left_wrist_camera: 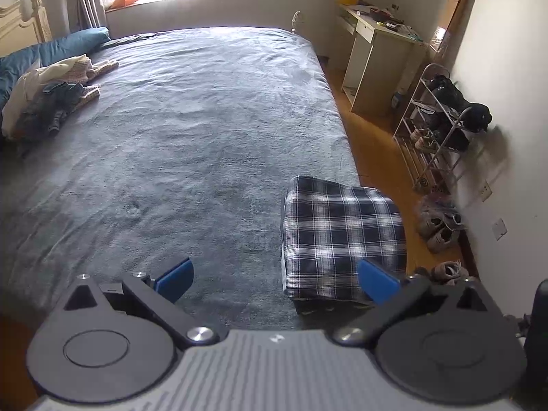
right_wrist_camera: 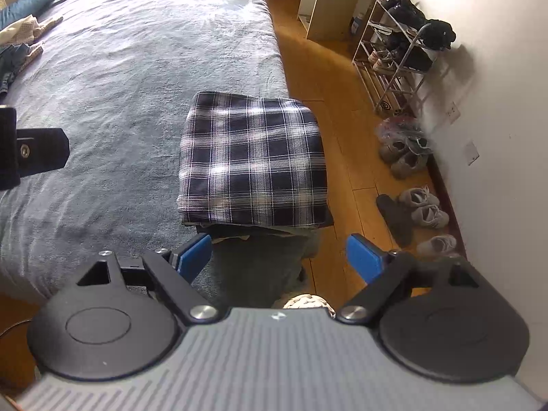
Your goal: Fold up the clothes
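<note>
Cloth like the plaid shirt looks soft, light and floppy, so I think pinching a thick folded edge works best. It sits folded on the bed, at the corner by the floor. The left gripper and right gripper hang near it, both wide open, holding nothing.

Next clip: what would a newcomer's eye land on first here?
The folded plaid garment at the near right corner of the grey bed, atop a darker folded item. Then the unfolded clothes pile at the far left by the pillow. Both grippers, left and right, hang open and empty.
</note>
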A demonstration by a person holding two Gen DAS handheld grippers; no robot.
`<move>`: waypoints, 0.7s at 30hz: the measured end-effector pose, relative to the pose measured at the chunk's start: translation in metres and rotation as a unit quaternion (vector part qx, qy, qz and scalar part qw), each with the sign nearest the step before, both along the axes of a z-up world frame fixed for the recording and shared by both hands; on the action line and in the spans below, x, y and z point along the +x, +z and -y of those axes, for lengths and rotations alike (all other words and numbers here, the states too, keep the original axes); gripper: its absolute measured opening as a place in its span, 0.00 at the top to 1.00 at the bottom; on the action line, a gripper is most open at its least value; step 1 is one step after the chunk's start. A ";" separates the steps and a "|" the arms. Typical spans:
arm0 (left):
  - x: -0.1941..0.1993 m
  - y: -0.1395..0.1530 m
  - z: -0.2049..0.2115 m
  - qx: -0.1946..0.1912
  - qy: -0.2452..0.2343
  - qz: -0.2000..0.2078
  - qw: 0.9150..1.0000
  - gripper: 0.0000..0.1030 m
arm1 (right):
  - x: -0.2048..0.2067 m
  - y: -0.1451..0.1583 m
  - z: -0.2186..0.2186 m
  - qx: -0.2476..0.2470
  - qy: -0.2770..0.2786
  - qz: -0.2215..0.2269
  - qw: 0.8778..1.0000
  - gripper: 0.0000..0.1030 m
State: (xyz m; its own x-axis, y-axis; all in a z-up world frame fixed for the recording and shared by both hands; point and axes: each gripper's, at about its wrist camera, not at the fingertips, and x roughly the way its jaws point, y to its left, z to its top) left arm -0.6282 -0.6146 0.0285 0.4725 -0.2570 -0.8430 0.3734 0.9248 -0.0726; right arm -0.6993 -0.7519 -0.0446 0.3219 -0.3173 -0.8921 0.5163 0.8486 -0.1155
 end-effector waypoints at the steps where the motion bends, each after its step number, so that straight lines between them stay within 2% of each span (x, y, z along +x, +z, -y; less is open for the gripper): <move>1: 0.001 0.000 0.000 0.000 0.000 -0.001 1.000 0.00 | 0.001 0.000 0.000 -0.001 0.000 -0.001 1.000 0.16; 6: 0.009 -0.005 0.020 0.000 0.015 -0.002 1.000 0.00 | 0.004 -0.001 0.001 -0.001 0.001 -0.004 1.000 0.16; 21: 0.009 -0.006 0.015 0.003 0.010 -0.004 1.000 0.00 | 0.012 -0.003 0.003 -0.001 0.002 -0.007 1.000 0.16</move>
State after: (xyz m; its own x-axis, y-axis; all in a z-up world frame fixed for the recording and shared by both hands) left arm -0.6187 -0.6296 0.0224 0.4704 -0.2437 -0.8482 0.3552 0.9321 -0.0709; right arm -0.6877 -0.7549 -0.0479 0.3098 -0.3172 -0.8964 0.5116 0.8502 -0.1240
